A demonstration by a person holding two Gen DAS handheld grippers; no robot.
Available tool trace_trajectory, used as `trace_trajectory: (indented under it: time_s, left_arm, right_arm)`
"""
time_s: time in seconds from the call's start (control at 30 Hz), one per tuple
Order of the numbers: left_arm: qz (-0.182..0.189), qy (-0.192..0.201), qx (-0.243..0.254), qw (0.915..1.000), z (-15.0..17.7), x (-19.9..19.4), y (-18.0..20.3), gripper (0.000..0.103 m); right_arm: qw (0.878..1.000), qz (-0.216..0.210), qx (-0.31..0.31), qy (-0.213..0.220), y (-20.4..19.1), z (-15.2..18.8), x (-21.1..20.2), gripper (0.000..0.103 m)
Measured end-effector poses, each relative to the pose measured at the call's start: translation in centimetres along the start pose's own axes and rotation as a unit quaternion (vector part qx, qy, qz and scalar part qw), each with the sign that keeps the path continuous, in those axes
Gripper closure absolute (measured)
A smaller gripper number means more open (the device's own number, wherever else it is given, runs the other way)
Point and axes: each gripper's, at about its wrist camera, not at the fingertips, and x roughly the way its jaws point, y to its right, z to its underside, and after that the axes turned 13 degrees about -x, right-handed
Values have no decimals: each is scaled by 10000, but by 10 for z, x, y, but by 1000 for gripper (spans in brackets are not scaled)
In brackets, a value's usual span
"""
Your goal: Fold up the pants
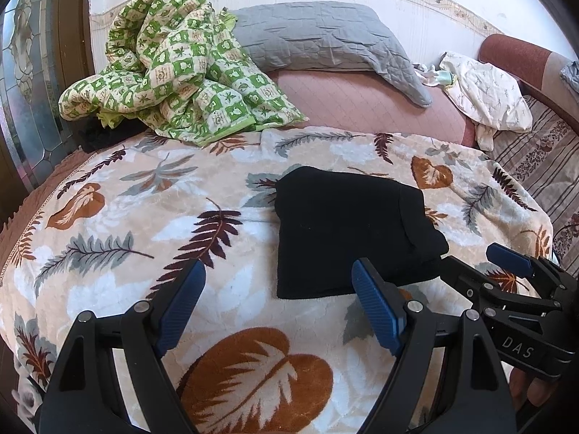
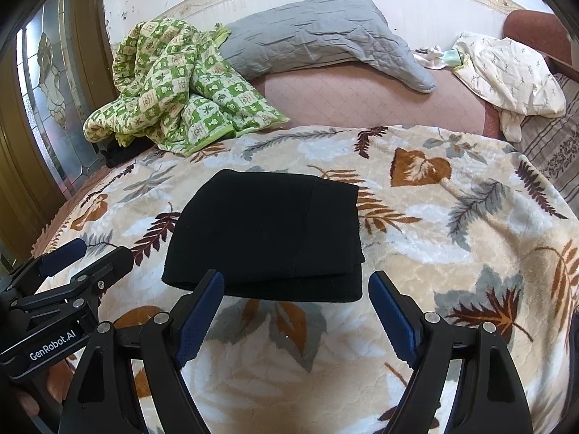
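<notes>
Spread across the lower part of both frames, a leaf-patterned blanket [image 1: 144, 217] covers the bed. At the bottom of the left wrist view the left gripper [image 1: 278, 307] hangs with its blue-padded jaws wide apart and empty; the right gripper [image 2: 296, 320] at the bottom of its own view is likewise spread and holds nothing. Just beyond both, at frame centre, the black pants [image 2: 267, 235] lie folded into a compact rectangle on the blanket. Farther back, a green checked quilt [image 1: 173, 72] is heaped at upper left, a grey pillow [image 1: 318, 36] at top centre, and a white cloth [image 1: 485, 97] at upper right.
</notes>
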Motion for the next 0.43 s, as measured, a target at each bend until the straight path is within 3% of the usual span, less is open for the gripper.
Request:
trace_trajectory:
  time_s: [0.43]
  left_arm:
    - [111,80,19,9999,4,-4,-2,19]
  right_arm:
    - [10000,31,29,-10,2,2,-2,20]
